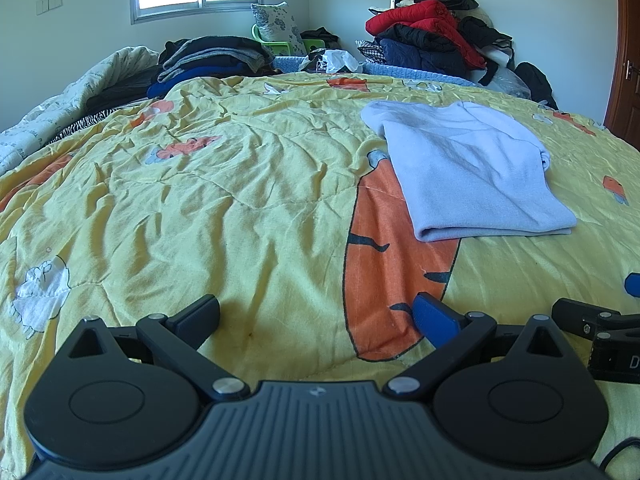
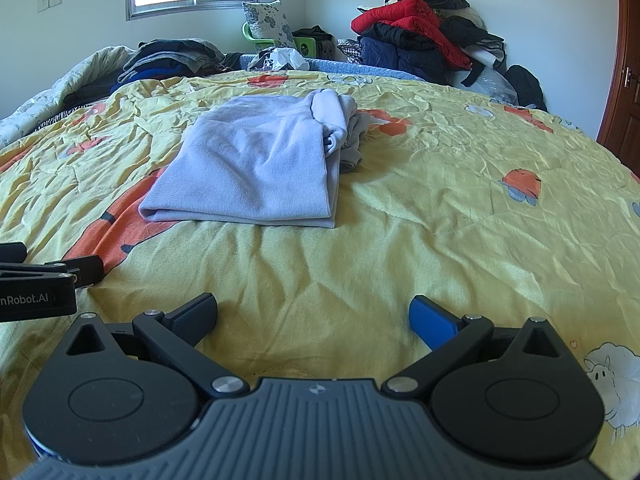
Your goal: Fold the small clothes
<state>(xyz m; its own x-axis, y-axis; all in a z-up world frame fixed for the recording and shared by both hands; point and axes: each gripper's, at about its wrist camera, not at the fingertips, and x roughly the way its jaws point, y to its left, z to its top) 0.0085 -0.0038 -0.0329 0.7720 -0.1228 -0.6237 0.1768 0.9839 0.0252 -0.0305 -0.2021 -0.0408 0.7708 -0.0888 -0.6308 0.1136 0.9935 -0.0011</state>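
Note:
A pale lavender-blue garment (image 1: pixel 472 168) lies folded lengthwise on the yellow quilt (image 1: pixel 240 200); it also shows in the right wrist view (image 2: pixel 260 164), with bunched sleeves at its far right. My left gripper (image 1: pixel 316 316) is open and empty, low over the quilt, well short and left of the garment. My right gripper (image 2: pixel 314 314) is open and empty, near the bed's front, a good way in front of the garment. Each gripper's fingers show at the edge of the other's view.
The quilt has orange carrot prints (image 1: pixel 384 280). Stacked dark folded clothes (image 1: pixel 212 60) sit far left. A heap of jackets, red on top (image 1: pixel 424 28), lies far right by the wall. A wooden door (image 1: pixel 626 72) stands at the right.

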